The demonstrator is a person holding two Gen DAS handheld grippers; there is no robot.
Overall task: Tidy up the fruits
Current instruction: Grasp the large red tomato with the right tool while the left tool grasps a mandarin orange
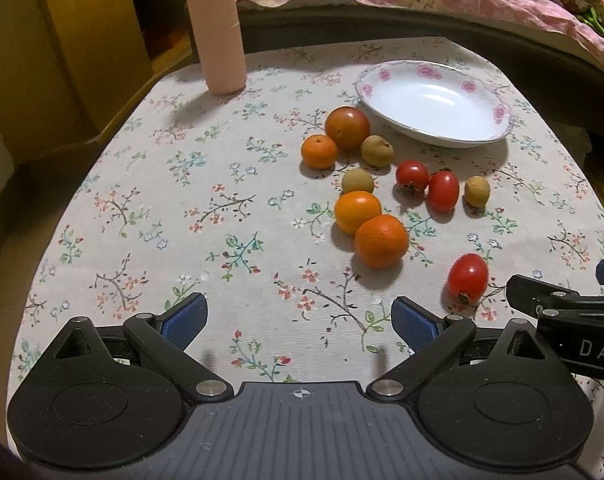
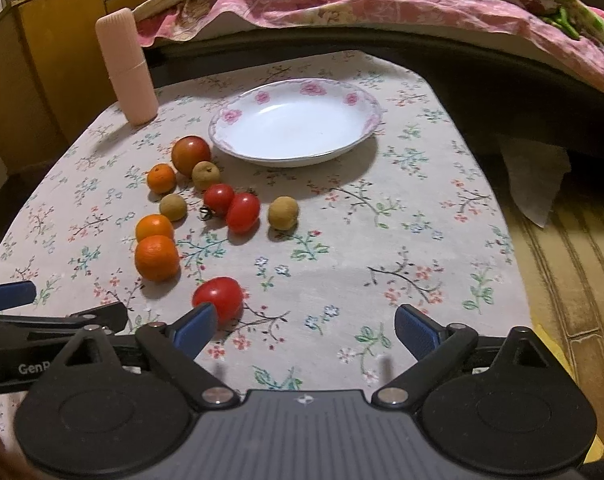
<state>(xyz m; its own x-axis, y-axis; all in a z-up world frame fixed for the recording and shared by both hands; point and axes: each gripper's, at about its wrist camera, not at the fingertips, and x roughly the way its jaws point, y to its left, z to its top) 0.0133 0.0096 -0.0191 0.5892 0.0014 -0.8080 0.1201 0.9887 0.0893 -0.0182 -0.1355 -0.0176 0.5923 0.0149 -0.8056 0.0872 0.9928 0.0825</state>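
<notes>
Both tools over near edge of floral tablecloth, nothing held. Left gripper: jaws wide apart, empty, over bare cloth. Right gripper: jaws wide apart, empty; left blue pad just beside nearest cherry tomato, contact not confirmable.

Fruit all loose on cloth, none in white flower-rimmed plate. Cluster left of plate, in right-wrist view: large tomato, three small oranges, three brown longan-like fruits, two cherry tomatoes touching each other. Pink cylindrical container upright at far left corner, well apart from plate. Bedding behind table.

Likely step in hand: first pick, nearest cherry tomato, by right gripper. Recommended:
- Shift left until tomato centred between pads, not off one pad, to avoid rolling it away.
- Descend low; close across short axis, gently; thin skin, likely to split or squirt out.
- Lift clear, carry over cluster, release low inside plate to prevent rolling.
- Keep left gripper clear of right tool's path; the two bodies sit close together.
</notes>
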